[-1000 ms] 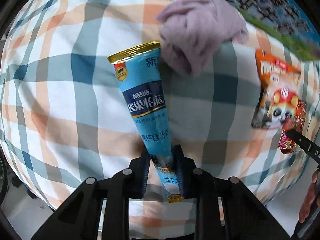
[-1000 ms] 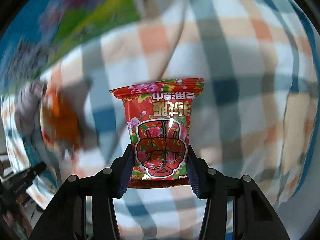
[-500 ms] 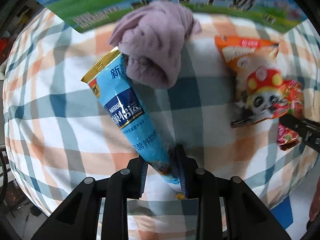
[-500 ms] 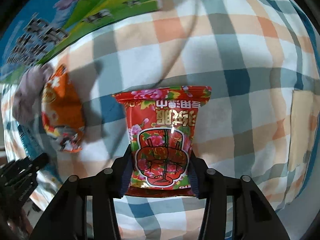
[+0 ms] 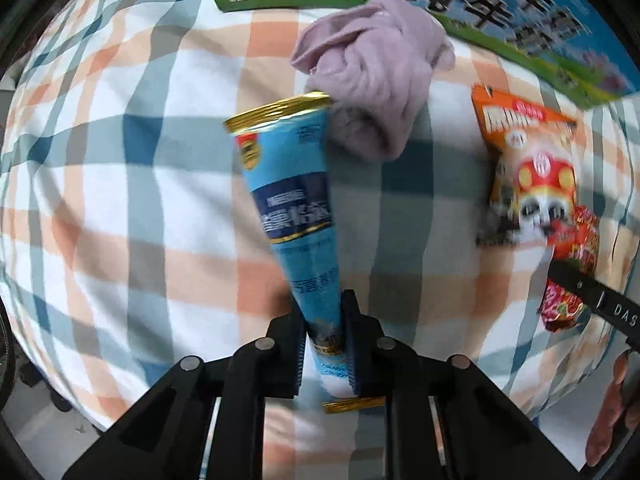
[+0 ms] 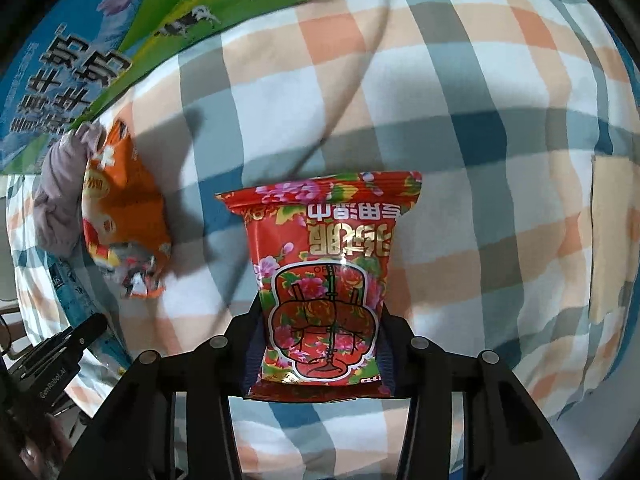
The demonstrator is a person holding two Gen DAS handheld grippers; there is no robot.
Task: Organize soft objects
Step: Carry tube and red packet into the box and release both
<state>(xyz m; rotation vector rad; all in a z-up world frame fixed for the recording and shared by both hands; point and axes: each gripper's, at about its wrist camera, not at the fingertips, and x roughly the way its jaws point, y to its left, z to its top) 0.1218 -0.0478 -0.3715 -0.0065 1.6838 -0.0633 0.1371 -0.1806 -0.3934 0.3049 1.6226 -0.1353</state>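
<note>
Blue sachet blurred, clamped in left tongs; right tongs closing around red packet.

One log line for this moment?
left gripper: shut on blue sachet | right gripper: closing on red snack packet | surface: plaid cloth

Our left matte-black plastic two-finger tool and right one show round silver screws, ribbed dark-blue pads, white lettering.
</note>
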